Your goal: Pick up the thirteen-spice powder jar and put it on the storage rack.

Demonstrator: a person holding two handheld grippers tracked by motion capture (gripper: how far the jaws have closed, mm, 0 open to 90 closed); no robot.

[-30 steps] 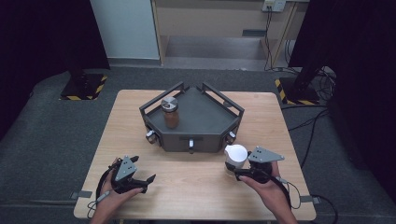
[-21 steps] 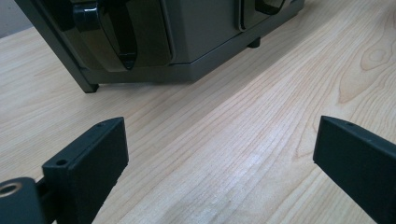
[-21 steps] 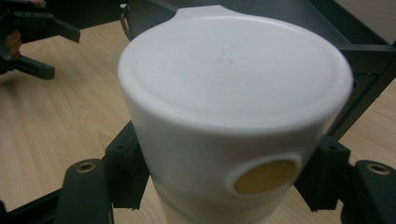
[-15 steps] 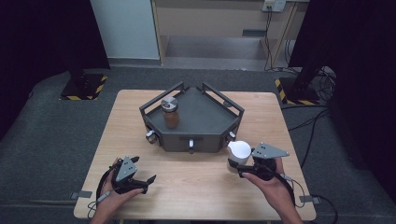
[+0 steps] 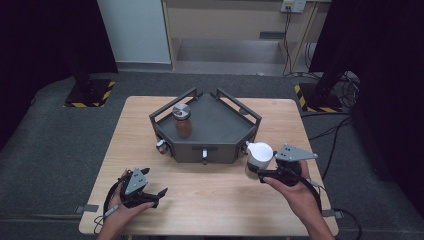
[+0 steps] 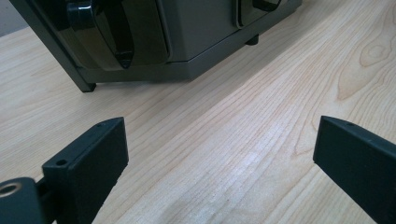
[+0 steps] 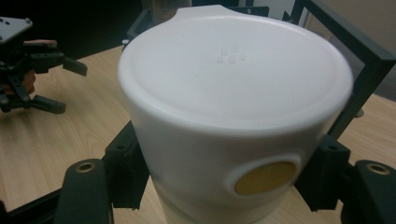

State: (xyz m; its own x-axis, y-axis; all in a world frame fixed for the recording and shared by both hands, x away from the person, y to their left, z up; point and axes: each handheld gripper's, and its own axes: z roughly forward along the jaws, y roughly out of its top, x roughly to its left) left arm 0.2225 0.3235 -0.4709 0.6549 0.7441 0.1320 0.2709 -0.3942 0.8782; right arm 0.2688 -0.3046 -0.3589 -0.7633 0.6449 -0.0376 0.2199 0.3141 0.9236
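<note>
A white lidded container (image 5: 259, 155) (image 7: 233, 121) with a round yellow mark stands off the front right corner of a dark grey tray (image 5: 220, 135), and my right gripper (image 5: 261, 170) (image 7: 229, 172) is shut on its sides. On the tray's left part stands a glass jar (image 5: 182, 121) with a metal lid and brown contents. My left gripper (image 5: 156, 192) (image 6: 219, 158) rests open near the table's front left, its jaws wide apart over bare wood; it is also seen in the right gripper view (image 7: 56, 84). The tray's front wall (image 6: 187, 32) shows in the left gripper view.
The wooden table (image 5: 215, 195) sits on grey carpet. Small knobs (image 5: 204, 154) stick out of the tray's front faces. Black stands with yellow-striped bases (image 5: 87, 92) are at the back corners, and cables (image 5: 345, 130) lie right of the table.
My right gripper has carried the white container a little to the right, away from the tray's corner. The left gripper has stayed in place.
</note>
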